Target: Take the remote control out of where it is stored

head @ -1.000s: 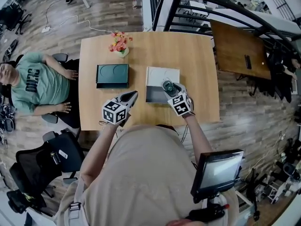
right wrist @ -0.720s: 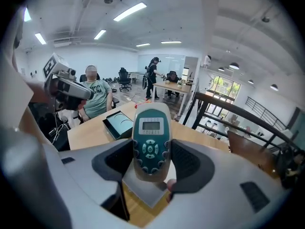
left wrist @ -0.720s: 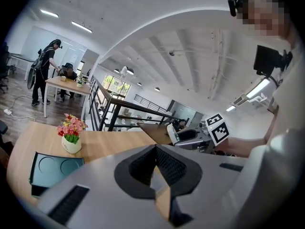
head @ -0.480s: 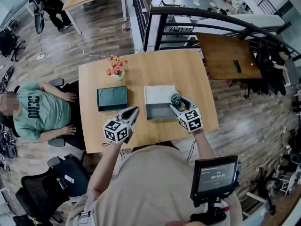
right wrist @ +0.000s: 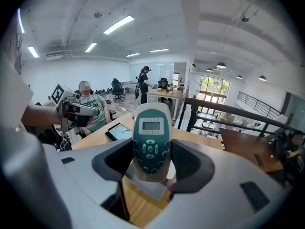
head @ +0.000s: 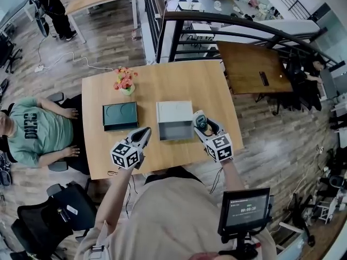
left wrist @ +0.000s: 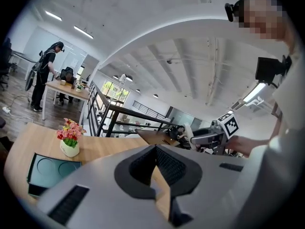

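Right claw (right wrist: 151, 157) pinching remote control (right wrist: 151, 135) beside open grey box (head: 174, 111), left claw (left wrist: 155, 168) pressed together

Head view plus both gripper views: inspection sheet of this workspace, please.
Surface: wooden table, no spills seen.
Job's things: remote control held upright, out of the open grey box; the box looks empty.
Clutter: dark tray; flower pot.
Grippers: left hand-held gripper shut, empty; right hand-held gripper shut on the remote control.
Cables: white cable on the floor, off the table.
Surroundings: seated person at the table's left; black railing; second table beyond.
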